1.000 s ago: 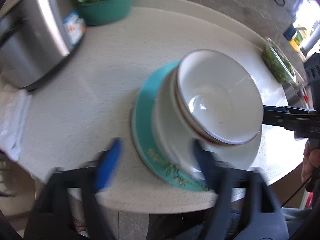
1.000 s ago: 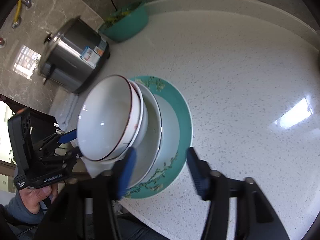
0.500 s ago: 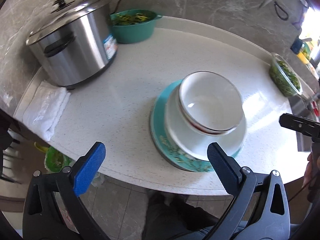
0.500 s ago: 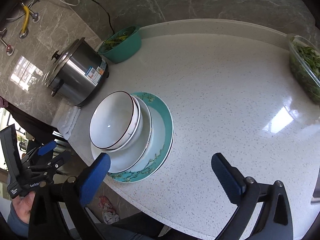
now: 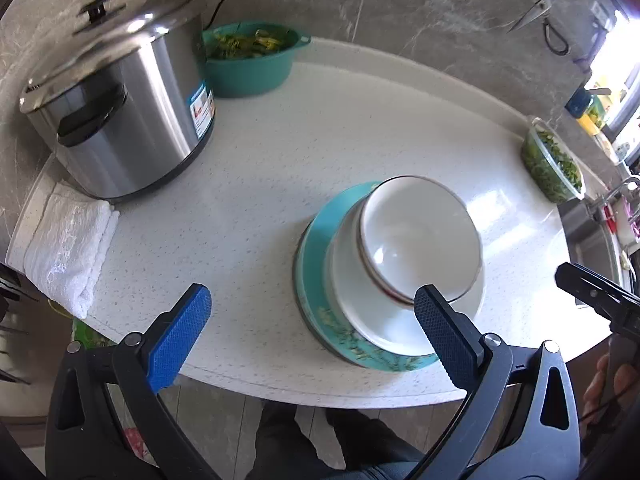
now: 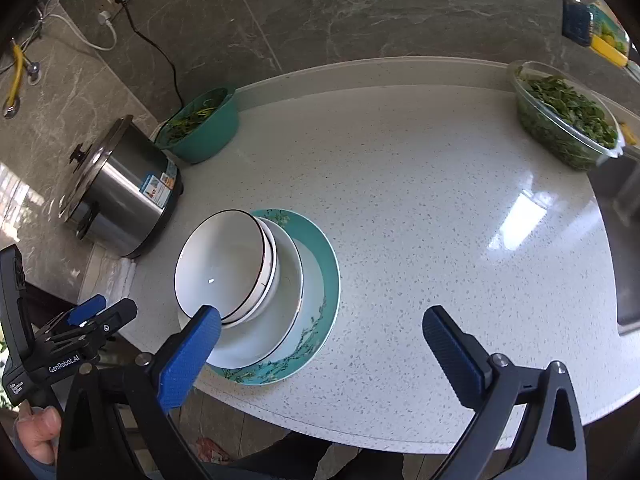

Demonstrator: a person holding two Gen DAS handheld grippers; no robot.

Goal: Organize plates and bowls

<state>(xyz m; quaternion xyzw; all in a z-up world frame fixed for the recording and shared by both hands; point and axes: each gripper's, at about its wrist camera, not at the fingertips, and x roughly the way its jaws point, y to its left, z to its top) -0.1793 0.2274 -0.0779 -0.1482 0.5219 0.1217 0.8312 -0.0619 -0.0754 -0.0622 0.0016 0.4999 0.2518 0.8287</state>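
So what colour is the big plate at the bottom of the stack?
Teal plate with a branch-and-blossom pattern, clearest in the right wrist view.

A steel rice cooker [image 5: 116,120] stood beside a teal basin of greens [image 5: 250,58]; a folded white towel [image 5: 64,248] lay on the worktop [image 6: 440,208], a glass dish of greens [image 6: 564,116] well apart.

Glossy glazed white bowls [image 5: 420,240] sit on a teal glazed plate [image 5: 316,248]. The speckled stone-like tabletop [image 6: 420,200] shines. Beyond the left gripper [image 5: 308,336], a brushed-metal cooker [image 5: 120,120]; beside it, rough white terry cloth [image 5: 64,248].
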